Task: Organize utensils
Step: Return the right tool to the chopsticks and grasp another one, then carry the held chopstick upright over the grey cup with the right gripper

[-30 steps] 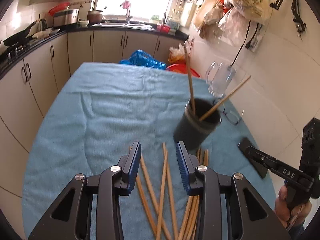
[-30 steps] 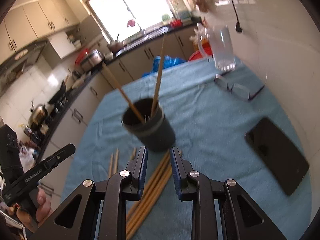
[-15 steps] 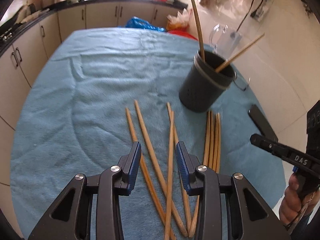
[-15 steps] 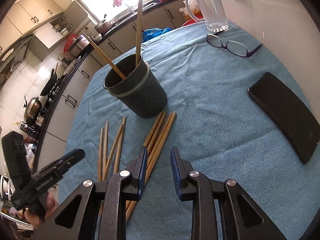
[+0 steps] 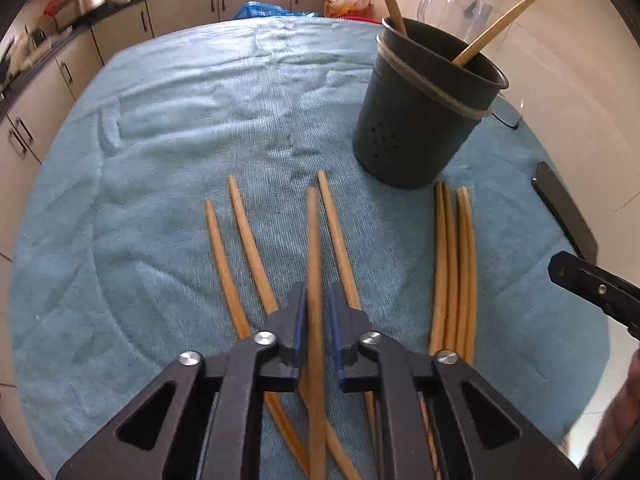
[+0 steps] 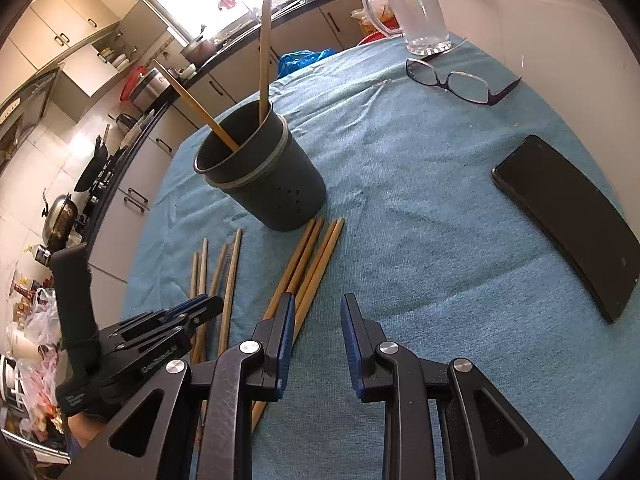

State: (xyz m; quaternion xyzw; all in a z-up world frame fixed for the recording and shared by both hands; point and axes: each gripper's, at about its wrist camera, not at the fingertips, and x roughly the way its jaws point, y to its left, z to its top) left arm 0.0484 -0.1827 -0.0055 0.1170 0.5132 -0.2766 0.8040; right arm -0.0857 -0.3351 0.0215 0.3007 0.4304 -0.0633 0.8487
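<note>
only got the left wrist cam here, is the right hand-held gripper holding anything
Observer: No. In its own view the right hand-held gripper is open and empty.
Operator: whats it pointing at
Observer: A bundle of four chopsticks runs behind its left fingertip. Only bare cloth shows between the two fingers.
Operator: anything past the holder i cant make out
Observer: A pair of glasses lies open on the cloth, beyond the holder and just in front of the glass jug.
</note>
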